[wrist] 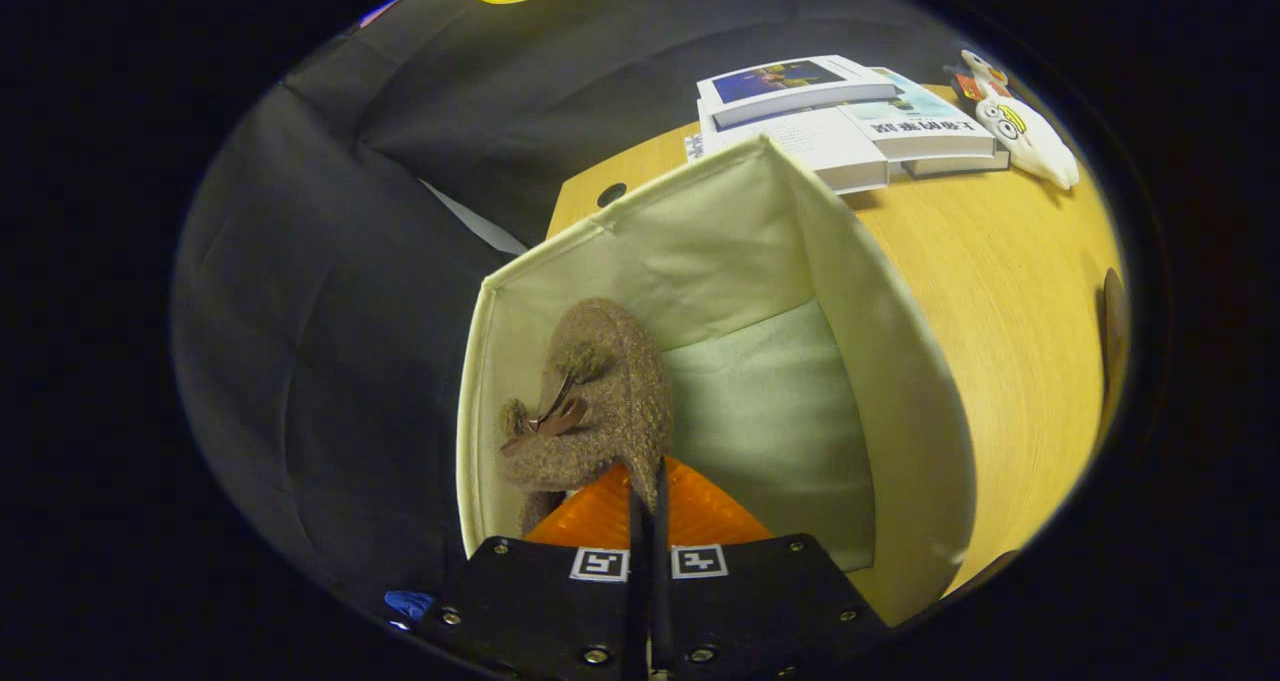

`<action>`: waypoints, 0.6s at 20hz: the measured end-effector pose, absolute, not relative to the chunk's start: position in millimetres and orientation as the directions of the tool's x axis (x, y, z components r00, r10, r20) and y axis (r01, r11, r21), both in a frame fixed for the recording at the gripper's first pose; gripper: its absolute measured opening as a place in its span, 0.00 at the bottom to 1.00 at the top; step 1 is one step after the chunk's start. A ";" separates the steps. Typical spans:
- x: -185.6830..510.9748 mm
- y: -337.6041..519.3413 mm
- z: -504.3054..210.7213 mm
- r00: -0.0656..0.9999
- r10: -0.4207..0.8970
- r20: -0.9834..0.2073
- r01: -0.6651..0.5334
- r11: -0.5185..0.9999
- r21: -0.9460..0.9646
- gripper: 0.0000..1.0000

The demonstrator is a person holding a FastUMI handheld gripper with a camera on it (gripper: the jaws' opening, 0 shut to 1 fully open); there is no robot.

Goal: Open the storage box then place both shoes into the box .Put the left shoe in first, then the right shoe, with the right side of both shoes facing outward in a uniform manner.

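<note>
Fuzzy brown shoe (590,401) pinched by tool (648,481), inside box (890,361)

Dim, warm light; sharp centre (fisheye-bent edges)

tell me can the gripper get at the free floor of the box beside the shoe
Probably yes: the storage box is open on top, its floor right of the brown shoe looks bare, but the gripper is shut on that shoe.

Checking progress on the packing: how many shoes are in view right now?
1. A brown fuzzy shoe hangs inside the open storage box, against its left wall, pinched at its edge by the gripper with jaws nearly closed. A second shoe may be hidden.
</note>
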State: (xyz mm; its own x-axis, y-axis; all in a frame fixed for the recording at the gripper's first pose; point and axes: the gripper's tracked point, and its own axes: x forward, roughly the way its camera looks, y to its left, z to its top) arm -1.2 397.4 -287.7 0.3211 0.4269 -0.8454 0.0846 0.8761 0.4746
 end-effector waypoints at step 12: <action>-2.2 374.3 -206.9 0.443 0.518 -0.732 -0.246 0.855 0.456 0.98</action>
